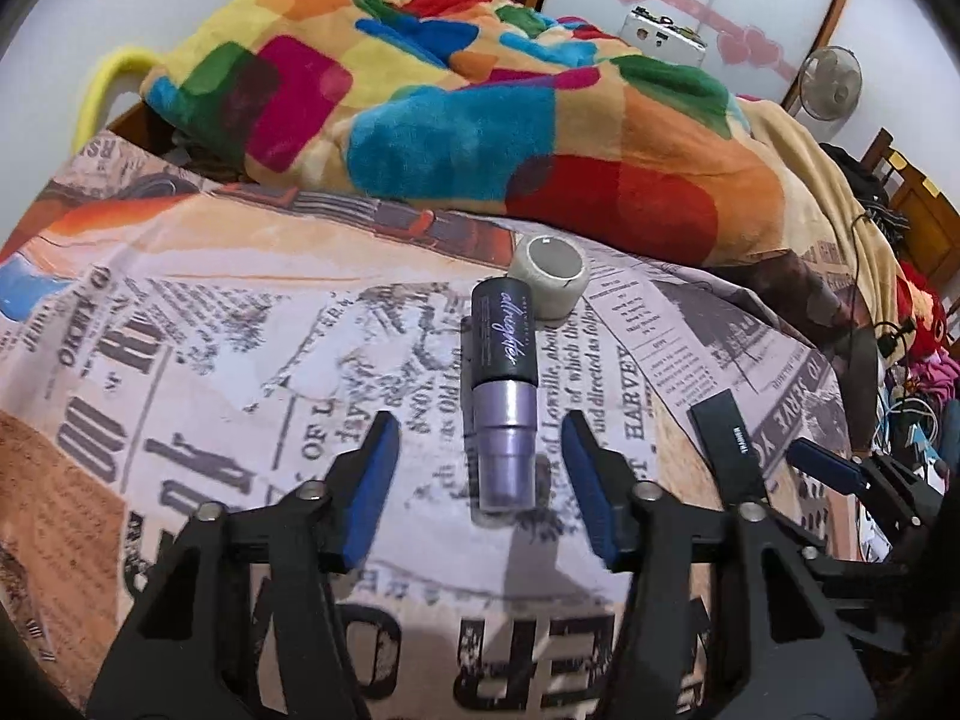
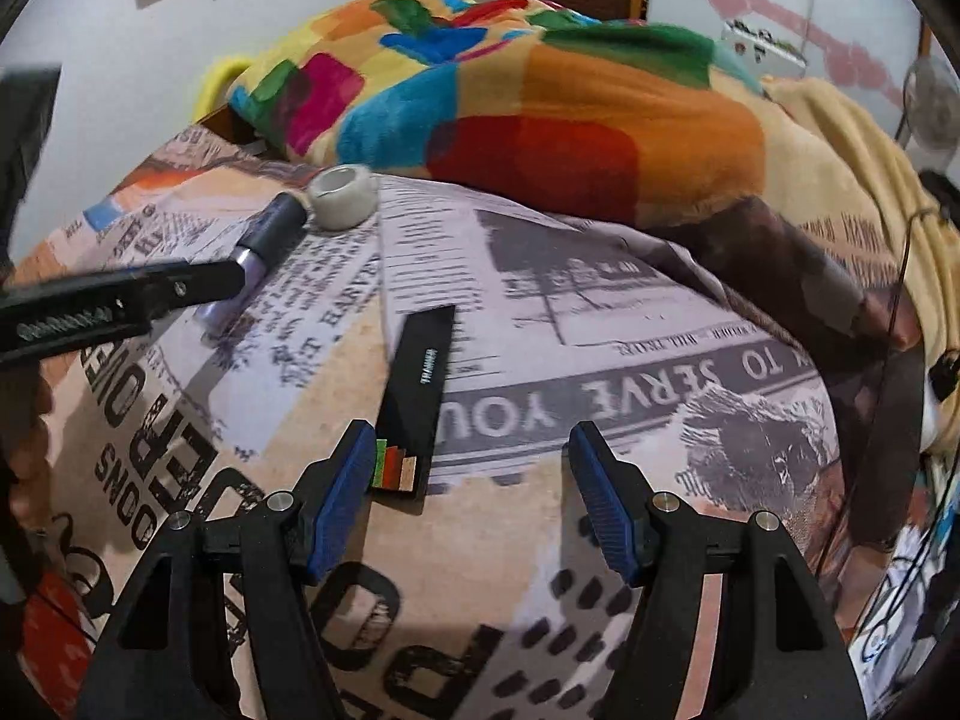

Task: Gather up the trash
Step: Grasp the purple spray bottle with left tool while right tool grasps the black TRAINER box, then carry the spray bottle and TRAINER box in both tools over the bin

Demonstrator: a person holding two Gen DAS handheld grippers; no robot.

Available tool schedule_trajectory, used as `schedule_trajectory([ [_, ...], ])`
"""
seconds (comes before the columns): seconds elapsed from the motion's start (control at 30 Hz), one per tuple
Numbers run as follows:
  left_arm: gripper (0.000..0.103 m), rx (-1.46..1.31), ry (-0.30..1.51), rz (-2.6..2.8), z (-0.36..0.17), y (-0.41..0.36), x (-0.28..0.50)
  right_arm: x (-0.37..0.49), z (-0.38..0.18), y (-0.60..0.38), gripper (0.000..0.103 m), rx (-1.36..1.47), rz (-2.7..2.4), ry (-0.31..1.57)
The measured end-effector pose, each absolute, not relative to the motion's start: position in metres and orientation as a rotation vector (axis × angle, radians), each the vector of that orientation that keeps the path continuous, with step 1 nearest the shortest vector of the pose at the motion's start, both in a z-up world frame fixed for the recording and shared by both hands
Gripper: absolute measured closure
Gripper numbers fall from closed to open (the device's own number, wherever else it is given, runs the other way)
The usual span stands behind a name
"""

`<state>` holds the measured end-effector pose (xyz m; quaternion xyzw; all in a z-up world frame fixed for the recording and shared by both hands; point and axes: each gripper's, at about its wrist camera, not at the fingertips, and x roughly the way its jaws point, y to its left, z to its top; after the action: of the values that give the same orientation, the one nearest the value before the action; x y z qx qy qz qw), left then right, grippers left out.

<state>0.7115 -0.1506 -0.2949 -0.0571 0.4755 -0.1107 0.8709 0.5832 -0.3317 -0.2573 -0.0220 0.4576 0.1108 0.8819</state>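
Note:
A small bottle (image 1: 501,396) with a black body and a purple cap lies on the newspaper-print sheet (image 1: 240,360). It lies between the blue pads of my left gripper (image 1: 480,420), which is open, with a gap on each side of the bottle. A roll of white tape (image 1: 549,276) sits just beyond the bottle. A flat black box (image 2: 420,390) with a coloured swatch at its near end lies right of the bottle. My right gripper (image 2: 472,429) is open and empty, and its left finger stands beside the box's near end. In the right wrist view the bottle (image 2: 264,240) and tape roll (image 2: 343,197) lie at the upper left.
A bunched multicoloured blanket (image 1: 480,90) fills the far side of the bed, with a beige blanket (image 2: 840,138) to its right. Cables and clutter (image 1: 912,372) lie past the bed's right edge. A fan (image 1: 831,81) stands by the far wall.

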Motion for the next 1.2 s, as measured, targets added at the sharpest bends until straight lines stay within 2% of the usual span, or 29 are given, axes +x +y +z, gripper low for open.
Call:
schedule_trajectory([
  [0.13, 0.055, -0.11, 0.974, -0.222, -0.298, -0.155, 0.716, 0.583, -0.258, -0.323, 0.044, -0.086, 0.227, 0.934],
  [0.2, 0.06, -0.088, 0.96, -0.202, -0.298, -0.158, 0.717, 0.583, -0.26, -0.31, 0.048, -0.132, 0.22, 0.916],
  [0.27, 0.061, -0.084, 0.941, -0.172, -0.3, -0.159, 0.719, 0.582, -0.259, -0.303, 0.064, -0.138, 0.236, 0.91],
  [0.4, 0.079, -0.093, 0.925, -0.174, -0.302, -0.16, 0.719, 0.584, -0.259, -0.293, 0.081, -0.145, 0.249, 0.906],
  [0.77, 0.08, -0.138, 0.951, -0.219, -0.281, -0.149, 0.694, 0.583, -0.249, -0.308, 0.082, 0.023, 0.269, 0.957],
  [1.2, 0.08, -0.15, 0.815, -0.151, -0.175, -0.108, 0.605, 0.539, -0.164, -0.287, 0.082, 0.014, 0.334, 0.82],
])
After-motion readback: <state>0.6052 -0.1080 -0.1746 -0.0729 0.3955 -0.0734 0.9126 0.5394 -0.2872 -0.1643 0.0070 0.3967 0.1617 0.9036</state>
